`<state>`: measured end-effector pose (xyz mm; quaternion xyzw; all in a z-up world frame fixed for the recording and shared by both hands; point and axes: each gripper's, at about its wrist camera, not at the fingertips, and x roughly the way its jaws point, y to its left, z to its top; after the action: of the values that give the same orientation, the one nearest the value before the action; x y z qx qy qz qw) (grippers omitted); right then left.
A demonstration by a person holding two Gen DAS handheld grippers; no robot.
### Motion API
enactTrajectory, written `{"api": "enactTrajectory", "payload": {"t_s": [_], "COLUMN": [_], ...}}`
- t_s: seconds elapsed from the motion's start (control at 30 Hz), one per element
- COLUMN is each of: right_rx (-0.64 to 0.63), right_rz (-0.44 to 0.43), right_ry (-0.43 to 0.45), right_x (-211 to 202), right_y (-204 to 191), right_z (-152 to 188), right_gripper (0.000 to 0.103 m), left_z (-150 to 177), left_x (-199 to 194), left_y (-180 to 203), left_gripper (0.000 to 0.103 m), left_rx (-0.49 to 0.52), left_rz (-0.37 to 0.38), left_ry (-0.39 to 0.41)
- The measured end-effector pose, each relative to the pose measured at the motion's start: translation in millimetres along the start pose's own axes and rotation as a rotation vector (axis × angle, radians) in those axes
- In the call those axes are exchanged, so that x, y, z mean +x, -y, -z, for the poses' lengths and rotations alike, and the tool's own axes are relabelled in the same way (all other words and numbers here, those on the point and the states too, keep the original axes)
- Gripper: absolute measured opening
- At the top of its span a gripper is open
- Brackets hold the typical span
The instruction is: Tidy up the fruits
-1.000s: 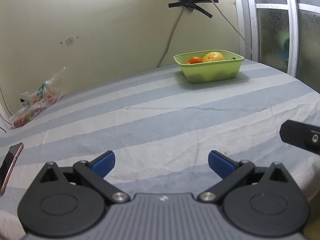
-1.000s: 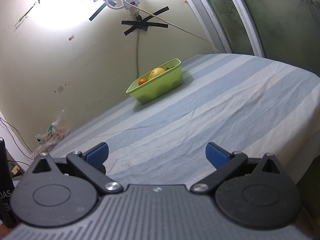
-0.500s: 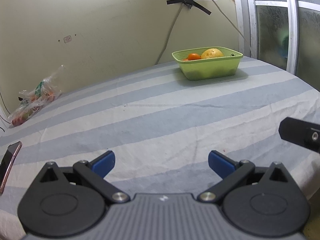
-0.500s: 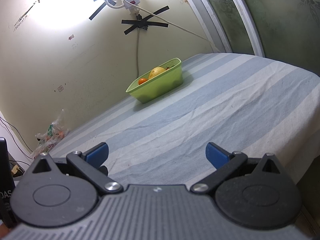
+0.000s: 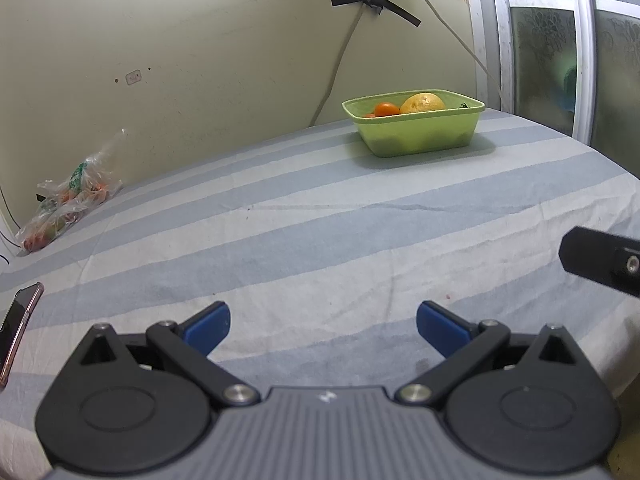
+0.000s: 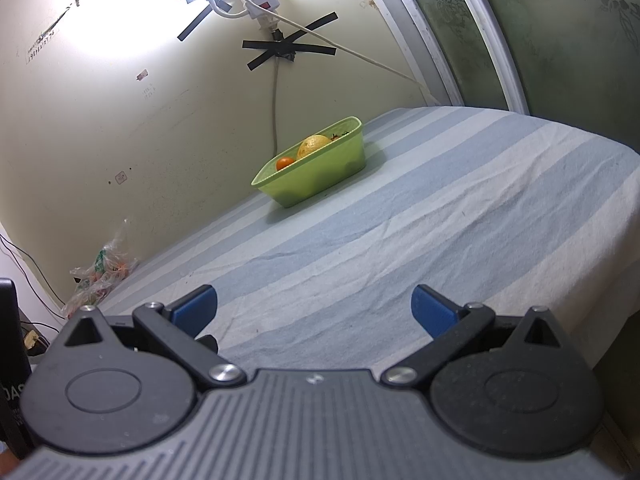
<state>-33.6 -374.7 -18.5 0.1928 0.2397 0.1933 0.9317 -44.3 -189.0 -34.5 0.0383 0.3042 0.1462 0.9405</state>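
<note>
A light green plastic tub (image 5: 416, 136) (image 6: 316, 176) stands at the far side of the striped cloth, near the wall. In it lie a large yellow fruit (image 5: 422, 103) (image 6: 313, 145) and a small orange fruit (image 5: 387, 109) (image 6: 285, 162). My left gripper (image 5: 322, 324) is open and holds nothing, low over the near part of the cloth. My right gripper (image 6: 314, 310) is also open, with nothing between its blue pads. Both are far from the tub. A black part of the right gripper (image 5: 600, 260) shows at the right edge of the left wrist view.
A clear plastic bag (image 5: 66, 200) (image 6: 100, 276) with small reddish items lies at the far left by the wall. A phone (image 5: 18, 328) rests at the left edge of the cloth. A cable and taped power strip (image 6: 260, 0) hang on the wall. A frosted door (image 5: 560, 48) stands on the right.
The left wrist view has shifted slightly, and the tub now sits a little lower and left in it than half a second ago. The right gripper has barely moved. Both stay open.
</note>
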Motion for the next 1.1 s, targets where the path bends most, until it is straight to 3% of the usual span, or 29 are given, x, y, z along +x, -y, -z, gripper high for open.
{"api": "enactTrajectory", "payload": {"t_s": [1.1], "right_rx": [0.002], "right_rz": [0.001], "right_ry": [-0.002], "right_x": [0.3], "right_y": [0.4], "right_z": [-1.0], "right_gripper": [0.103], "left_z": [4.5], "left_x": [1.5], "left_y": [-0.1], "left_gripper": [0.103], "left_rx": [0.010], "left_rz": [0.001], "left_ry": [-0.005]}}
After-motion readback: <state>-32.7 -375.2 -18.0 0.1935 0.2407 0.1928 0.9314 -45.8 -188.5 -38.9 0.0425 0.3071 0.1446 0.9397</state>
